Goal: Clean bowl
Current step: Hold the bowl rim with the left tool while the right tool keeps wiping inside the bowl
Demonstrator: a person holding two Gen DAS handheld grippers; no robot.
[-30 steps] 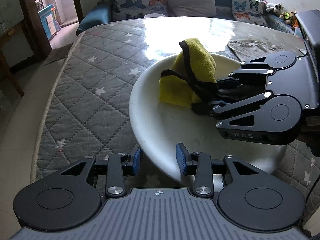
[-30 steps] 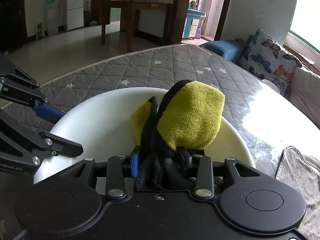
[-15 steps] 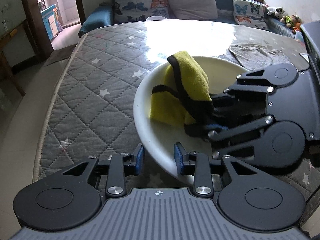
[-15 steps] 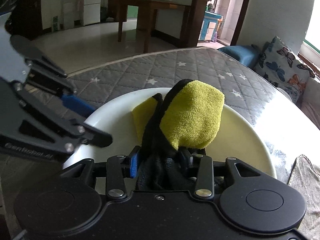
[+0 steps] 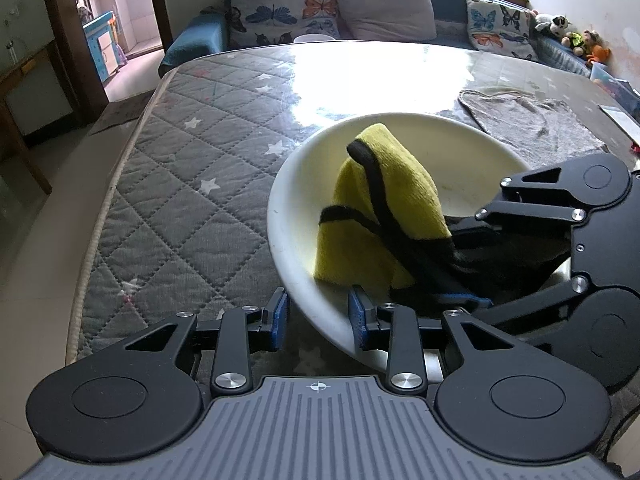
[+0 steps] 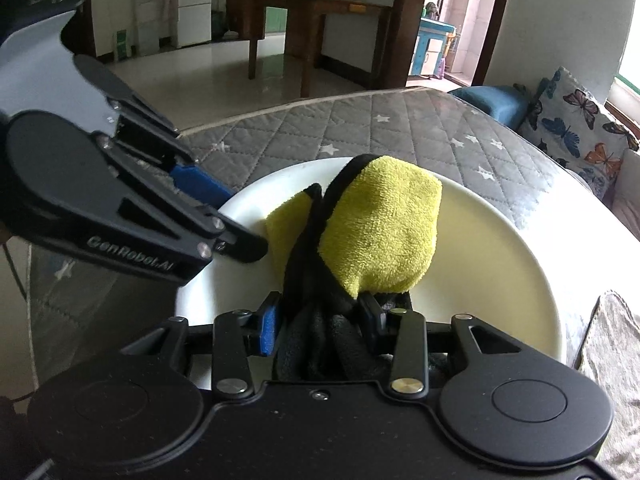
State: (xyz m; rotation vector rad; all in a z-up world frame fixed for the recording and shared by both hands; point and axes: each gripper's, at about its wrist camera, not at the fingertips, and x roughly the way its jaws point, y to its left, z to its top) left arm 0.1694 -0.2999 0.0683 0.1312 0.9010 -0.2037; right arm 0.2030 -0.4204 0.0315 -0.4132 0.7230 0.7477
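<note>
The bowl is sitting on the quilted table, at 1 o'clock in the left wrist view and dead centre in the right wrist view. The right gripper is pinching the cloth by its bunched dark end, with the yellow part pushing forward into the bowl's hollow. The left gripper is straddling the near rim, 1 blue finger outside the wall and the other inside; its jaws are standing fairly wide, and whether either pad is actually touching the rim is hard to tell. The step in hand looks like wiping the inside while the other tool steadies the bowl. To do it well, the left jaws probably need to be closing firmly on the rim, since a loose bowl will likely be sliding on the glossy cover under the cloth's push. The right tool should be pressing the yellow face flat against the wall and sweeping round from 12 o'clock through 6, not dabbing with the folded edge. A grey rag is lying at 2 o'clock, clear of the work.
</note>
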